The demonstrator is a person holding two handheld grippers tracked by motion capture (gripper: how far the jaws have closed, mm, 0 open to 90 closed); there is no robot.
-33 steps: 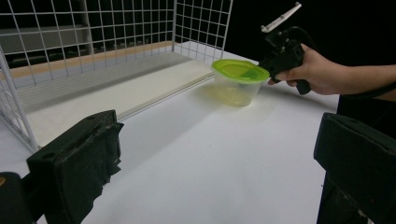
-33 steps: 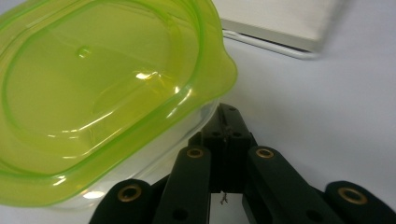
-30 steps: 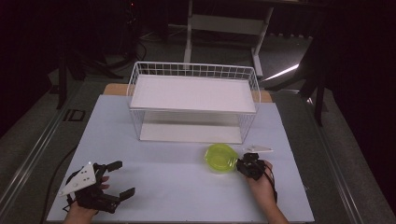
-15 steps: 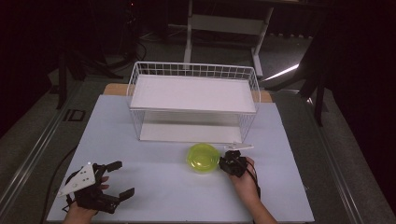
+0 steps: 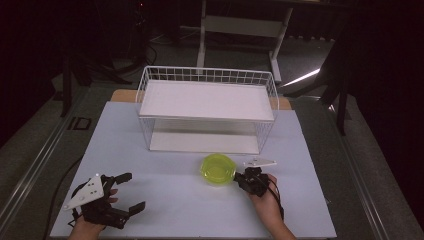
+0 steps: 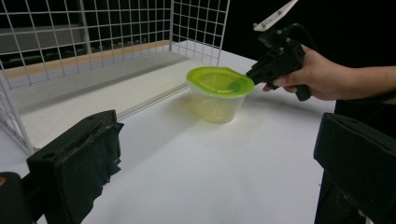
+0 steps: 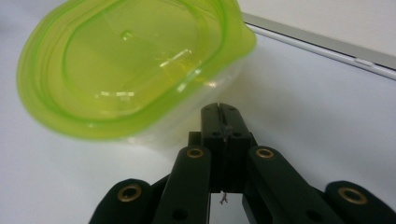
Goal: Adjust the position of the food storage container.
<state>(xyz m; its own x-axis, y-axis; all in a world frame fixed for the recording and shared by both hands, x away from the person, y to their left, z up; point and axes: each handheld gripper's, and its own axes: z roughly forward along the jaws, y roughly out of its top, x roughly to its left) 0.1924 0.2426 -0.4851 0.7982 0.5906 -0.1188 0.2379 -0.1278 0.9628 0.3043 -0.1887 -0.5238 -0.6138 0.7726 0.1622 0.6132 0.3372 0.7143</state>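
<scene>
A clear plastic container with a lime-green lid [image 5: 218,169] [image 6: 219,91] [image 7: 130,70] stands on the white table, just in front of the wire rack. My right gripper [image 5: 243,177] [image 7: 223,109] is shut with nothing between its jaws. Its closed tip sits against the container's right side, under the lid's rim, as the left gripper view also has it [image 6: 251,73]. At the table's front left corner my left gripper [image 5: 134,191] [image 6: 215,177] rests in a hand, open and empty, pointing toward the container.
A white wire rack [image 5: 207,107] [image 6: 93,37] with an upper shelf and a lower board stands at the back middle of the table [image 5: 175,210]. Dark floor and furniture legs surround the table.
The right gripper has moved left across the table, and the container has slid left with it. The left gripper has stayed in place.
</scene>
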